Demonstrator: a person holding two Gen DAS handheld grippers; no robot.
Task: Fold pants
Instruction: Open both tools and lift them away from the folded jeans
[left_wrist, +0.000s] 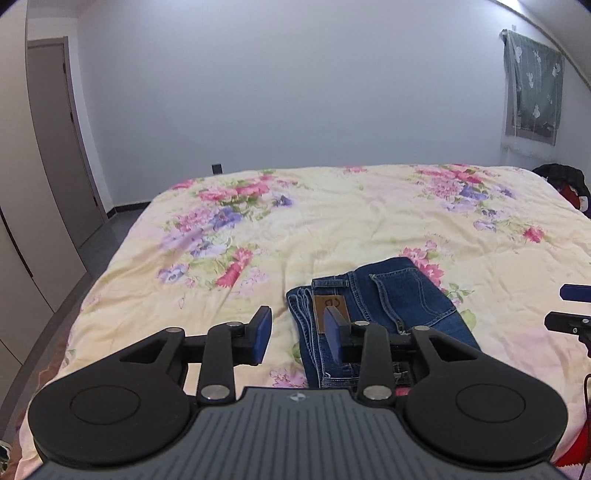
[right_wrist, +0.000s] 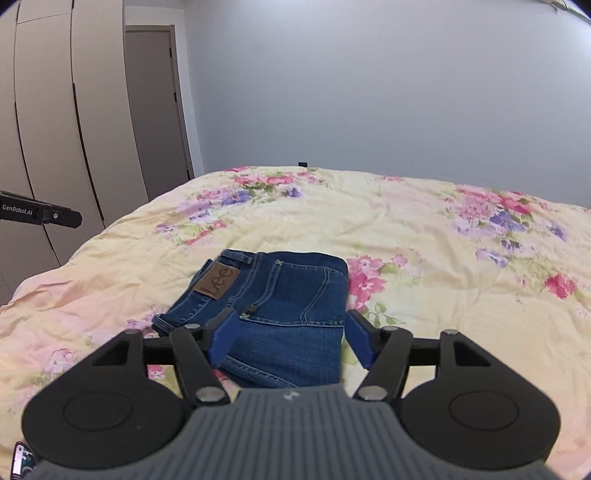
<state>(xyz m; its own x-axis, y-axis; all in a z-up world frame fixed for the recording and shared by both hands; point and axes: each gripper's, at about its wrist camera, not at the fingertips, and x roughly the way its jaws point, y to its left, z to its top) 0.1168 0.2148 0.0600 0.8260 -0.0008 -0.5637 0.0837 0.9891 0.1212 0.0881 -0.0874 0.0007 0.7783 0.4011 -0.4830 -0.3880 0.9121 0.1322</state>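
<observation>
Blue jeans (left_wrist: 388, 299) lie folded into a compact rectangle on the floral bedspread (left_wrist: 332, 221), brown leather label facing up. They also show in the right wrist view (right_wrist: 288, 306). My left gripper (left_wrist: 297, 336) is open and empty, held above the jeans' left edge. My right gripper (right_wrist: 290, 338) is open and empty, held above the near part of the jeans. Its tip shows at the right edge of the left wrist view (left_wrist: 570, 306). The left gripper's side shows at the left of the right wrist view (right_wrist: 40, 214).
The bedspread (right_wrist: 443, 258) covers a wide bed. A grey door (left_wrist: 59, 140) and wardrobe panels (right_wrist: 48, 122) stand at the left. A curtain (left_wrist: 532, 85) hangs at the right, with dark clothing (left_wrist: 565, 181) by the bed's far right corner.
</observation>
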